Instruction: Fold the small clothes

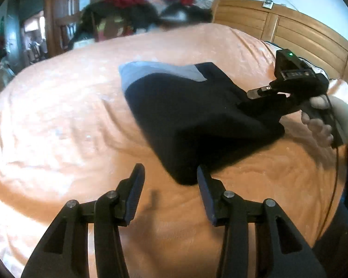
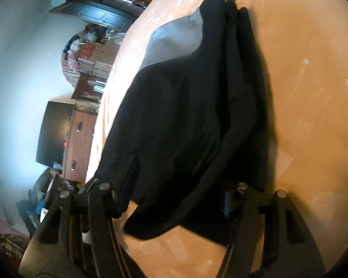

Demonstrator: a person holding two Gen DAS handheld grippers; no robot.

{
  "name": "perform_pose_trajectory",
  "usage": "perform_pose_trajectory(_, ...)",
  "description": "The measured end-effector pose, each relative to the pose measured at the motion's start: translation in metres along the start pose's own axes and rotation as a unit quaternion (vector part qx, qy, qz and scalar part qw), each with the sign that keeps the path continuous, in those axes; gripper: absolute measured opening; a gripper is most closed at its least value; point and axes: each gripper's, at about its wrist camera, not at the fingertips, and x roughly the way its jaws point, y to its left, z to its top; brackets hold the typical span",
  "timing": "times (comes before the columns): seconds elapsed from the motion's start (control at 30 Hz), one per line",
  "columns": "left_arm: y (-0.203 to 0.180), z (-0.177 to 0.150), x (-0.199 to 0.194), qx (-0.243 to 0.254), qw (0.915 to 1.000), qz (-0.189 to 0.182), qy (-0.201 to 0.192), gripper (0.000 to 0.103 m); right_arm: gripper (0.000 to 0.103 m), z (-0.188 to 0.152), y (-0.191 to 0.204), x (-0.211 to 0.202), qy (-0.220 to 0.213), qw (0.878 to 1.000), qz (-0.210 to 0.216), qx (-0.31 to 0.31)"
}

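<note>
A black garment (image 1: 185, 111) with a grey band (image 1: 150, 71) lies folded on the orange bed sheet (image 1: 69, 115). Its right edge is raised toward my right gripper (image 1: 262, 96), which a hand (image 1: 320, 120) holds. In the right wrist view the black garment (image 2: 174, 106) fills the space between the fingers of the right gripper (image 2: 178, 176). These stand wide apart, with cloth draped over the left one and the grey band (image 2: 174, 37) beyond. My left gripper (image 1: 170, 173) hangs open just short of the garment's near corner, holding nothing.
A wooden headboard (image 1: 290, 30) runs along the right. A blurred pile of clothes (image 1: 139, 7) sits past the bed's far side. Beyond the bed edge stand a wooden dresser (image 2: 81, 143), a dark screen (image 2: 53, 134) and cardboard boxes (image 2: 97, 55).
</note>
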Motion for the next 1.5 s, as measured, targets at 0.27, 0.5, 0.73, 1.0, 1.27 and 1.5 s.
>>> perform_pose_trajectory(0.27,-0.003,0.02,0.048,0.007,0.9995,0.025,0.016,0.054,0.014,-0.011,-0.002,0.015,0.002,1.0,-0.007,0.002)
perform_pose_trajectory(0.5,-0.005,0.004,0.042,0.148,0.9771,0.147,0.043,0.047,0.0,-0.007,-0.019,0.022,0.01,1.0,-0.024,0.004)
perform_pose_trajectory(0.73,-0.026,-0.01,0.045,0.204,0.9693,0.128,0.052,0.032,0.002,-0.003,-0.025,0.018,-0.002,1.0,-0.028,0.005)
perform_pose_trajectory(1.0,-0.038,0.026,-0.045,0.135,0.9817,0.082,-0.106,0.04,0.006,-0.004,-0.021,0.012,-0.001,0.998,-0.056,-0.012)
perform_pose_trajectory(1.27,-0.038,0.005,0.062,0.168,0.9835,0.06,0.029,0.053,0.012,-0.029,0.004,-0.009,-0.018,0.987,-0.149,-0.065)
perform_pose_trajectory(1.5,-0.03,0.004,0.049,0.139,0.9893,0.041,0.021,0.056,0.033,0.016,0.064,-0.024,-0.102,0.955,-0.225,-0.163)
